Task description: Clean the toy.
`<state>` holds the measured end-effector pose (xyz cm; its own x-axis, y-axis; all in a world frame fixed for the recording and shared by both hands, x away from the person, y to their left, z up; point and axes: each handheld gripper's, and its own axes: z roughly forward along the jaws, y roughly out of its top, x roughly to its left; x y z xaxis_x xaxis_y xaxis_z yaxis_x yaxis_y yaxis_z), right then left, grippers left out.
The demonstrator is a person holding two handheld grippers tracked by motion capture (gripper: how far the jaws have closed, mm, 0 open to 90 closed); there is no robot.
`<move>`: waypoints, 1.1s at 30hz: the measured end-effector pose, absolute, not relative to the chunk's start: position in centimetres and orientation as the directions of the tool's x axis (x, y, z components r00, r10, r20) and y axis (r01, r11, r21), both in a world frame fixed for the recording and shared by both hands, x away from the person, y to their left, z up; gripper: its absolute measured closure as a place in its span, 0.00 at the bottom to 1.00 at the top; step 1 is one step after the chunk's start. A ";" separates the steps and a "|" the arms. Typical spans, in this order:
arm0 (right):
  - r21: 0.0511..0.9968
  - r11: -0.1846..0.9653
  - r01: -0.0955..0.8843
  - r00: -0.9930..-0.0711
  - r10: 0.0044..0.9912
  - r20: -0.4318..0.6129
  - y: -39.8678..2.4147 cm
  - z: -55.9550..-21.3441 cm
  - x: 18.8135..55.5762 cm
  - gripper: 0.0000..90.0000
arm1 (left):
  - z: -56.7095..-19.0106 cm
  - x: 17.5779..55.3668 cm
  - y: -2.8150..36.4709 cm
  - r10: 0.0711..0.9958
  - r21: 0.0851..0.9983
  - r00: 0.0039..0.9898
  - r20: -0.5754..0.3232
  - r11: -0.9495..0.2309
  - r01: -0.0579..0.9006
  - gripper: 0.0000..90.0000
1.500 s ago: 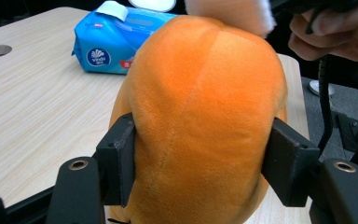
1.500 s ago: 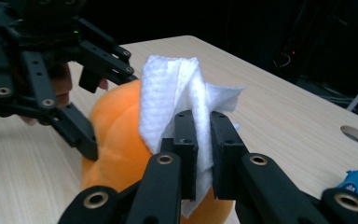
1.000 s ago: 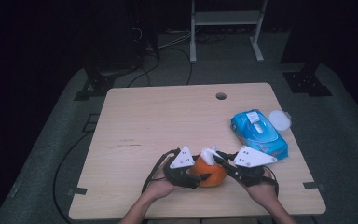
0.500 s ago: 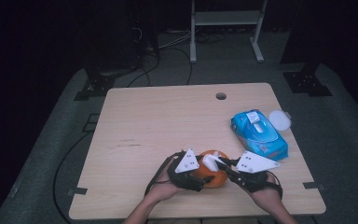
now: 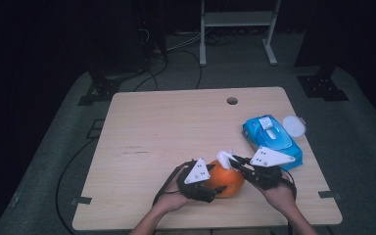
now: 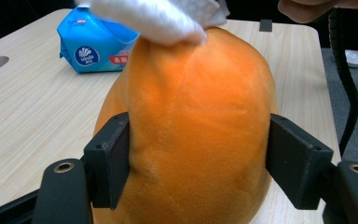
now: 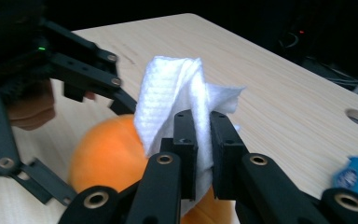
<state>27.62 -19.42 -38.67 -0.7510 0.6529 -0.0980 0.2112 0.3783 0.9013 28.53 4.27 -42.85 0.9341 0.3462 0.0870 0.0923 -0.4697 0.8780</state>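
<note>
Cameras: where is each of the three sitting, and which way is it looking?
High view: sits above the person's side, looking forward and down on the table; forearms, left gripper and right gripper show.
Left gripper view: rides the left gripper, looking along its jaws clamping the orange plush toy.
Right gripper view: rides the right gripper, looking along its jaws pinching the white wipe; a hand shows at left.
Shared: both gripper views show the toy, the wipe and the blue wipes pack.
</note>
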 end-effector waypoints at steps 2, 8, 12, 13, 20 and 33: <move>0.904 0.367 0.219 -0.744 0.662 -0.089 -19.8 -38.7 27.7 0.91 | -42.9 28.6 4.3 0.350 0.881 0.934 0.076 -0.463 0.102 0.32; 0.894 0.327 0.305 -0.709 0.705 -0.016 -22.4 -40.7 27.9 0.91 | -43.1 29.9 5.6 0.391 0.898 0.920 -0.016 -0.399 0.186 0.30; 0.889 0.326 0.322 -0.715 0.699 0.003 -22.6 -41.2 27.8 0.91 | -43.1 30.3 6.1 0.411 0.903 0.910 -0.051 -0.371 0.218 0.29; 0.890 0.328 0.318 -0.718 0.696 0.000 -22.5 -41.2 27.7 0.91 | -43.2 30.6 6.4 0.424 0.904 0.902 -0.078 -0.352 0.243 0.29; 0.901 0.354 0.250 -0.751 0.659 -0.051 -20.7 -39.9 26.5 0.91 | -43.0 30.6 6.0 0.446 0.902 0.891 -0.083 -0.347 0.258 0.28; 0.890 0.424 0.165 -0.787 0.601 -0.140 -17.3 -38.1 27.3 0.91 | -43.0 30.0 4.8 0.420 0.906 0.905 -0.063 -0.356 0.229 0.26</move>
